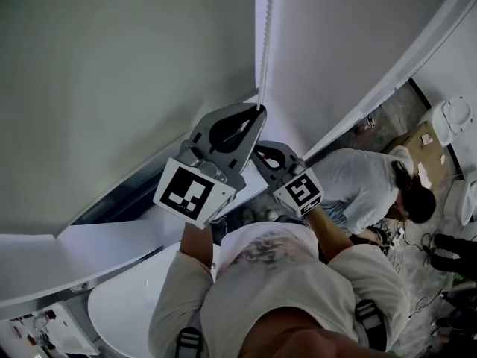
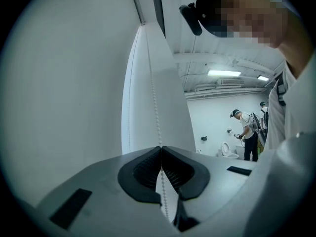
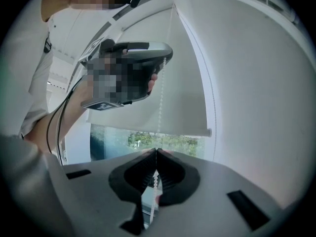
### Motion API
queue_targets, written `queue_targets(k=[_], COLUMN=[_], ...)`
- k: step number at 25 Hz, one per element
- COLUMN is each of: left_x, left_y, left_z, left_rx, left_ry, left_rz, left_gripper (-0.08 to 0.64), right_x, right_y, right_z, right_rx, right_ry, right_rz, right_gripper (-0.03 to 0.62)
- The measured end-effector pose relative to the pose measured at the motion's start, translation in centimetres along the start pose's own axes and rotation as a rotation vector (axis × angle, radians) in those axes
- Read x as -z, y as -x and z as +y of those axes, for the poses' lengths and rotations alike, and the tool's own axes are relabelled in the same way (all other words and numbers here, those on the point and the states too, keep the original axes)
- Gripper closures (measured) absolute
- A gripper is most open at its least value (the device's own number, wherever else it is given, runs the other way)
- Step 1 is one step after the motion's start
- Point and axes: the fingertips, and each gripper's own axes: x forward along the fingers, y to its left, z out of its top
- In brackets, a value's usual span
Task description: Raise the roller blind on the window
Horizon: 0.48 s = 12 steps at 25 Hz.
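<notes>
A person (image 2: 245, 132) in a white shirt stands just beside a white toilet (image 2: 228, 149), under a lit ceiling lamp (image 2: 223, 73).

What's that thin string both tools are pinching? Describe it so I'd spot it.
Find the white roller blind over the window. In front of it hangs the bead chain, pinched in the left tool and the right tool. Unlike the flat cloth around it, it is a thin line of tiny white balls.
</notes>
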Motion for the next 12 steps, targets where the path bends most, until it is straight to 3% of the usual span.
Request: queue_targets(k=[12], left_x=[4.7], left_y=[0.3], left_z=[-0.6], left_rx=[0.011], left_ry=[0.055], left_rz=[0.004], left_gripper=[0.552], right_x=[5.1], right_y=[0.3], right_z=[-0.1], right_rx=[0.001], right_ry=[-0.043], right_rz=[0.067], right_gripper=[0.531])
